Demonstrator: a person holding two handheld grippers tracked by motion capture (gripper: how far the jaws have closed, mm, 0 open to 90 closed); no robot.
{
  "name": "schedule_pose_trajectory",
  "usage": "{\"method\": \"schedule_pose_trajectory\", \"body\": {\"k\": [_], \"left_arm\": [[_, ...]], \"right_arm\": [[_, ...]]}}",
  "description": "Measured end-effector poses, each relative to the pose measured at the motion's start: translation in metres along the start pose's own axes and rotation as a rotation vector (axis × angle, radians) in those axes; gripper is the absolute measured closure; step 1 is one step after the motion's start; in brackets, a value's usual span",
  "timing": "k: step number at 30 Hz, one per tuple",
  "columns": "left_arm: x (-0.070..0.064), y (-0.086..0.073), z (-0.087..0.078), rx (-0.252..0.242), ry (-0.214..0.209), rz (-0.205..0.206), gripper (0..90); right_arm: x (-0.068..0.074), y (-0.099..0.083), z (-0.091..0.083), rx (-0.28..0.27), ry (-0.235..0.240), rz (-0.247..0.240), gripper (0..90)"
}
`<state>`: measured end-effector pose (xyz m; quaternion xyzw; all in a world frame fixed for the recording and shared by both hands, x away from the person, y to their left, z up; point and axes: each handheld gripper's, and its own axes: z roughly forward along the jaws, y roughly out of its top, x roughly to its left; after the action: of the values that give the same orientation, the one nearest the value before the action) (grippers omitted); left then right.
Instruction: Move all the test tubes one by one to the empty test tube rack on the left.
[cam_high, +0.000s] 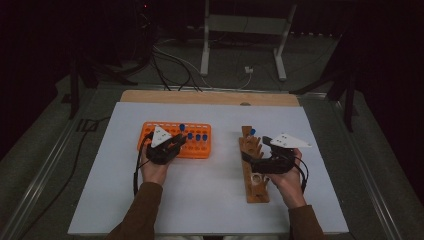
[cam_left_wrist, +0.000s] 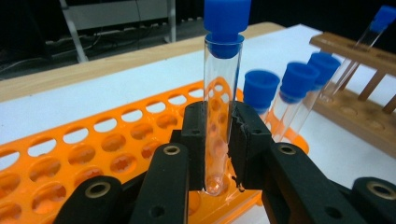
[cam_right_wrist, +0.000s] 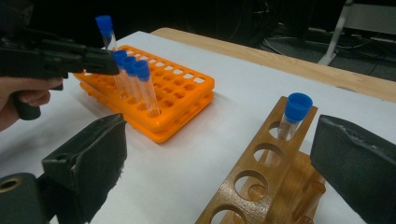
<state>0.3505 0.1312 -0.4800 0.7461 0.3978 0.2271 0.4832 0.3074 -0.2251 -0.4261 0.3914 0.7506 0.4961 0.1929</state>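
left gripper view: clear cylindrical tube (cam_left_wrist: 218, 116)

Two black handheld grippers: left gripper (cam_high: 176, 141), right gripper (cam_high: 248, 156), each topped by a pale grey three-cornered plate and trailing a thin black cable. Blocky black jaws on hinged links with brass-ringed pivot holes; pad edges chipped. Brown long sleeves (cam_high: 142, 210) covering both forearms.

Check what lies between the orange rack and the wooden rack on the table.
Nothing: in the high view, a bare strip of white table top separates the orange rack from the wooden rack.
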Motion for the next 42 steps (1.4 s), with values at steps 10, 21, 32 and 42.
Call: {"method": "schedule_pose_trajectory", "body": {"k": [10, 21, 32, 42], "left_arm": [[-0.002, -0.012, 0.007, 0.063, 0.004, 0.017, 77.7], [-0.003, -0.014, 0.007, 0.084, 0.007, 0.025, 77.7], [-0.005, -0.018, 0.010, 0.101, 0.015, 0.035, 77.6], [-0.003, -0.017, 0.010, 0.099, -0.011, 0.002, 75.3]], "right_arm": [[0.000, -0.001, 0.001, 0.002, 0.003, -0.002, 3.8], [0.002, -0.001, 0.002, 0.005, 0.009, -0.003, 3.9], [0.003, -0.002, 0.004, 0.008, 0.015, -0.006, 4.0], [0.002, -0.002, 0.004, 0.008, 0.014, -0.003, 4.1]]}}
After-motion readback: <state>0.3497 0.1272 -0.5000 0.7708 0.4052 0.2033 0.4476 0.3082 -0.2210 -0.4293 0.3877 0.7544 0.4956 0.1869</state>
